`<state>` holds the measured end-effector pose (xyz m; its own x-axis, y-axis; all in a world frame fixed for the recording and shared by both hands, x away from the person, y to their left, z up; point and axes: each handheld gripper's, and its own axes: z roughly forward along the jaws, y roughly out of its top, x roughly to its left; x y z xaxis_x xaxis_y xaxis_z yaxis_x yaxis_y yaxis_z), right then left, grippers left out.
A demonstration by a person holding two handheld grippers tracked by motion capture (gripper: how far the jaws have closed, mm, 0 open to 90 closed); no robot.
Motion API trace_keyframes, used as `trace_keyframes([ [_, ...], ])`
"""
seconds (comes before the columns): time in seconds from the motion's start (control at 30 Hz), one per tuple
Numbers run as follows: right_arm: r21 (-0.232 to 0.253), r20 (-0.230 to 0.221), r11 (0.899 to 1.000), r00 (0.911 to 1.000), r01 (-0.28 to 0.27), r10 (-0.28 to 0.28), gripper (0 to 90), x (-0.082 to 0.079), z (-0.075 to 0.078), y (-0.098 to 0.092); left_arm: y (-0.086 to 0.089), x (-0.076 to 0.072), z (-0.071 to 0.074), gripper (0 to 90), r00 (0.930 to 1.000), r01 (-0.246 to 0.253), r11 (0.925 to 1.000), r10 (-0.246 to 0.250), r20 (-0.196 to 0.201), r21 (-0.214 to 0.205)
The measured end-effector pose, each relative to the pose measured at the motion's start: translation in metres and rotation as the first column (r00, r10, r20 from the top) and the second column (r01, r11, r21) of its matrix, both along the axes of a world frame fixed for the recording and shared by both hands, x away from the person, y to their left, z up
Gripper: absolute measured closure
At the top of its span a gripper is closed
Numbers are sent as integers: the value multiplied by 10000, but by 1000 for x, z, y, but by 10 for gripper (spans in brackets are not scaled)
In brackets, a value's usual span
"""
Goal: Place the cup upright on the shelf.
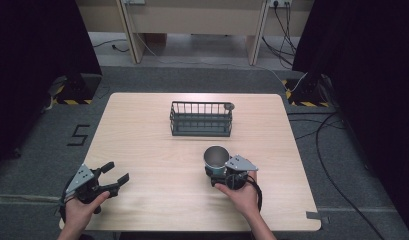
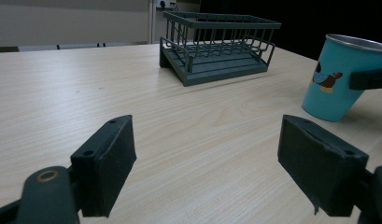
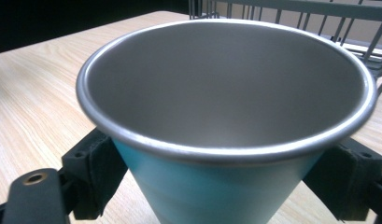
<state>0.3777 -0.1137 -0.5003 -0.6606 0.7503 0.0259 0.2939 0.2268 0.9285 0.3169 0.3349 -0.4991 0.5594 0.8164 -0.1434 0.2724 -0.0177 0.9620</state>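
The right tongs [image 1: 219, 172] have their two jaws pressed against the sides of the one blue cup [image 1: 215, 157], which stands upright on the tabletop [image 1: 142, 145] near its front edge; its steel inside looks empty. The left tongs [image 1: 116, 173] hover at the front left corner, jaws spread wide with nothing between them. One dark wire basket [image 1: 201, 119] sits just behind the cup, nothing visible in it

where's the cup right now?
In the high view the blue cup stands upright on the table, right of centre, between the right gripper's jaws and just in front of the wire rack.
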Motion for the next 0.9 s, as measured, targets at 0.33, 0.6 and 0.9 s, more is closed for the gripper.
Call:
trace_keyframes([
  [0.33,296,23,9993,9998,-216,215,169,0,1,1,0,0,0,186,10000,-8,10000,8,13,28],
  [0.6,535,240,9984,9996,-185,172,170,-1,10,1,0,0,0,186,10000,-8,10000,8,-9,0],
  [0.9,670,436,9977,9990,-141,112,171,4,21,0,0,0,0,187,10000,-8,10000,7,11,28],
])
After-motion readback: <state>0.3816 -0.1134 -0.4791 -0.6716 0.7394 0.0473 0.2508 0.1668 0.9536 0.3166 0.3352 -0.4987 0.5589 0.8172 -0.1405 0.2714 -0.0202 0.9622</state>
